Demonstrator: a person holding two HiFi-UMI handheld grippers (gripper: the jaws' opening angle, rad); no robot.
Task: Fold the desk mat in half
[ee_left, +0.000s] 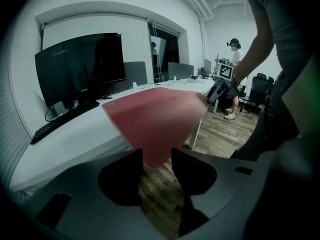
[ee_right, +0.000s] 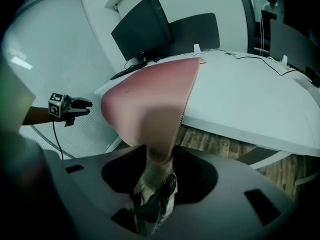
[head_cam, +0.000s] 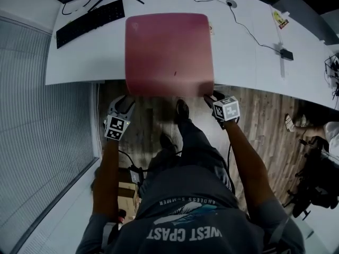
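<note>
A pink desk mat (head_cam: pixel 169 52) lies on the white desk (head_cam: pixel 90 62), its near edge hanging past the desk's front edge. My left gripper (head_cam: pixel 126 102) is at the mat's near left corner, my right gripper (head_cam: pixel 212 96) at its near right corner. In the left gripper view the mat's (ee_left: pixel 155 116) corner dips between the jaws of the left gripper (ee_left: pixel 156 156), which stand apart and do not press on it. In the right gripper view the mat (ee_right: pixel 150 99) hangs blurred between the right gripper's (ee_right: pixel 159 154) spread jaws. Each gripper shows in the other's view: right (ee_left: pixel 222 81), left (ee_right: pixel 70 108).
A black keyboard (head_cam: pixel 90 21) lies at the desk's far left in front of a monitor (ee_left: pixel 80 66). A black cable (head_cam: pixel 249 30) runs over the desk's right part. My feet (head_cam: pixel 181 110) stand on wood floor below the mat. Another person (ee_left: pixel 235 49) and office chairs (head_cam: pixel 312 184) are to the right.
</note>
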